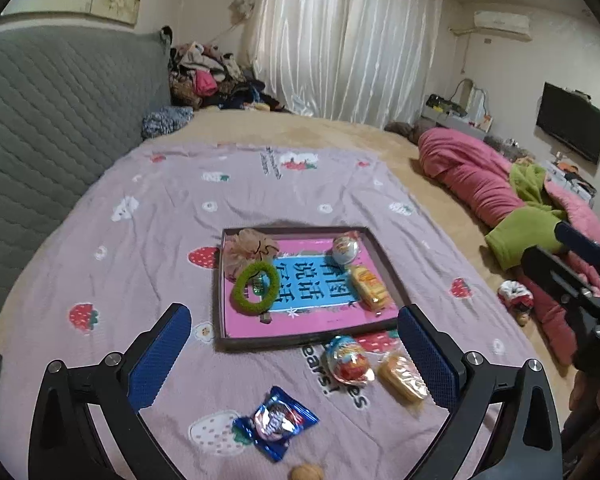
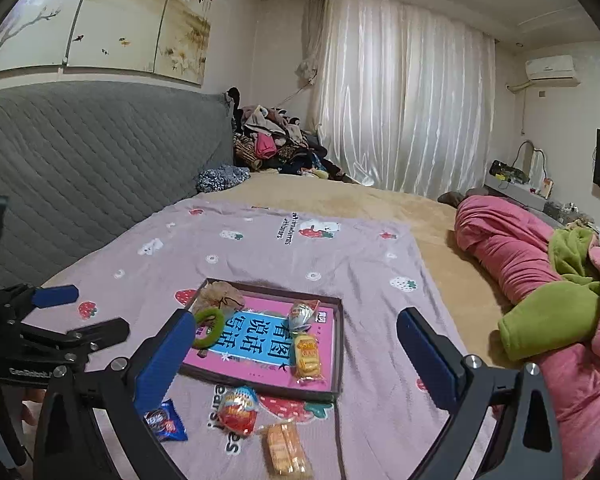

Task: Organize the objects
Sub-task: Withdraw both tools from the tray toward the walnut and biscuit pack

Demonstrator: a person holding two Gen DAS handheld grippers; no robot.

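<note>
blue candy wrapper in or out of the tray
Out. The blue candy wrapper lies on the strawberry blanket, apart from the tray, on its near side.

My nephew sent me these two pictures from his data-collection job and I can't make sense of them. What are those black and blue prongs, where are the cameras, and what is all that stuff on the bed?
The prongs are two hand-held grippers, one in each of a person's hands; no robot is involved. Each carries a wide-angle camera looking forward along its blue-padded fingers, hence the curved edges. One picture comes from the left gripper, the other from the right gripper. Both are open and hold nothing.

On the strawberry-print sheet lies a shallow tray with a pink lining. Inside it are a green hair tie, a beige scrunchie, a foil-wrapped egg-shaped sweet and a yellow snack packet.

In front of the tray, not yet sorted, lie a second egg-shaped sweet, an orange snack packet, a blue-wrapped candy and a walnut.
</note>
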